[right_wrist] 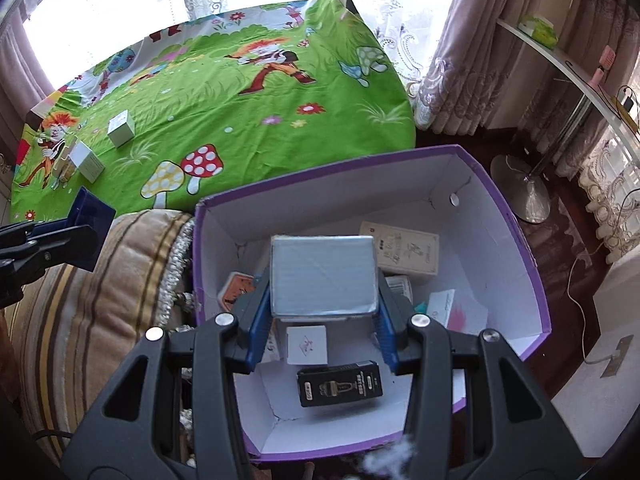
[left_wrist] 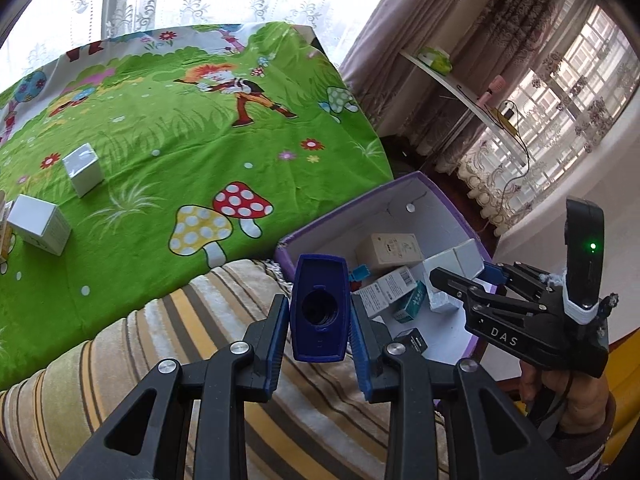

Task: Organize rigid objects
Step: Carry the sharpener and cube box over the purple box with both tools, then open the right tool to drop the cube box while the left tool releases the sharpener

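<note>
My left gripper (left_wrist: 319,312) is shut on a dark blue plastic box (left_wrist: 319,306) with a round hole, held above a striped cushion. It also shows at the left edge of the right wrist view (right_wrist: 90,234). My right gripper (right_wrist: 323,310) is shut on a silver-grey box (right_wrist: 323,276) and holds it over the open purple box (right_wrist: 520,240), which holds several small cartons and a black carton (right_wrist: 339,384). The right gripper also shows in the left wrist view (left_wrist: 468,280). Two white boxes (left_wrist: 83,169) (left_wrist: 38,224) stand on the green cartoon cloth (left_wrist: 192,148).
A striped beige cushion (left_wrist: 224,360) lies between the cloth-covered table and the purple box. A white shelf (right_wrist: 568,64) with small items and curtains stand at the right. A lamp base (right_wrist: 520,188) sits on the dark floor behind the box.
</note>
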Demonstrator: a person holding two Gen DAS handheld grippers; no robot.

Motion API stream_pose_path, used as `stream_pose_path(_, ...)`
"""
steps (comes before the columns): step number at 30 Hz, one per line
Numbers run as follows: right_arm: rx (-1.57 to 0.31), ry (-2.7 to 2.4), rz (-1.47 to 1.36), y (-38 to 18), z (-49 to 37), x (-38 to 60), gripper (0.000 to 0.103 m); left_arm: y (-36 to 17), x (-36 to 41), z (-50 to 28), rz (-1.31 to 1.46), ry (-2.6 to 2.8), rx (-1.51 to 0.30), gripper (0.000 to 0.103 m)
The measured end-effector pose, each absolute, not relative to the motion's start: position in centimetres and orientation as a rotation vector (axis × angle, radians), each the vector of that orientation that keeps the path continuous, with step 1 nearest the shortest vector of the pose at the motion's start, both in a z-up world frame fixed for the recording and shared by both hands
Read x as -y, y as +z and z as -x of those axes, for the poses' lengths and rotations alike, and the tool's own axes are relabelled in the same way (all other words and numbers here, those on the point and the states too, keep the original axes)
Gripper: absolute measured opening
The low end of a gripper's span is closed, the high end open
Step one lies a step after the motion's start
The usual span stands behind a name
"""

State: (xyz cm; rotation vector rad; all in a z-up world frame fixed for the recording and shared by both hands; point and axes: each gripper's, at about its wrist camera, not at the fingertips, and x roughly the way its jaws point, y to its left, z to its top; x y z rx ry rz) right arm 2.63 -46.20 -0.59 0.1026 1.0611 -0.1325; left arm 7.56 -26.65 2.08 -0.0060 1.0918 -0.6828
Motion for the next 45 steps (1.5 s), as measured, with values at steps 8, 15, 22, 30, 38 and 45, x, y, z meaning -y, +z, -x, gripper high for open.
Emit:
stream_pose_path(8,-1.083,-0.178,-0.132,-1.4,-1.2,48.5,0.049,1.9,30.0,-5.6,-0.056,-0.786,-1.114,0.031)
stream_pose_path(15,-1.085,-0.203,-0.156,-1.3,-0.6,49.7,0.06,1.8,32.5,-3.8,-0.106,-0.891,-1.129,0.031)
stream_pose_path(22,-1.064,-0.2,-0.163,-0.8,-0.5,49.7,0.071,1.7,32.5,-3.8,-0.089,-0.905,-1.145,0.032)
stream_pose_path(30,-1.062,-0.195,-0.162,-0.5,-0.6,49.4,0.071,1.7,31.9,-4.2,-0.051,-0.892,-1.15,0.033)
stream_pose_path(38,-1.059,-0.173,-0.139,-0.1,-1.0,48.3,0.072,1.9,31.1,-4.5,-0.027,-0.873,-1.142,0.033)
stream_pose_path(45,-1.045,-0.145,-0.118,0.7,-1.7,46.9,0.072,2.2,29.7,-5.3,0.01,-0.843,-1.137,0.033)
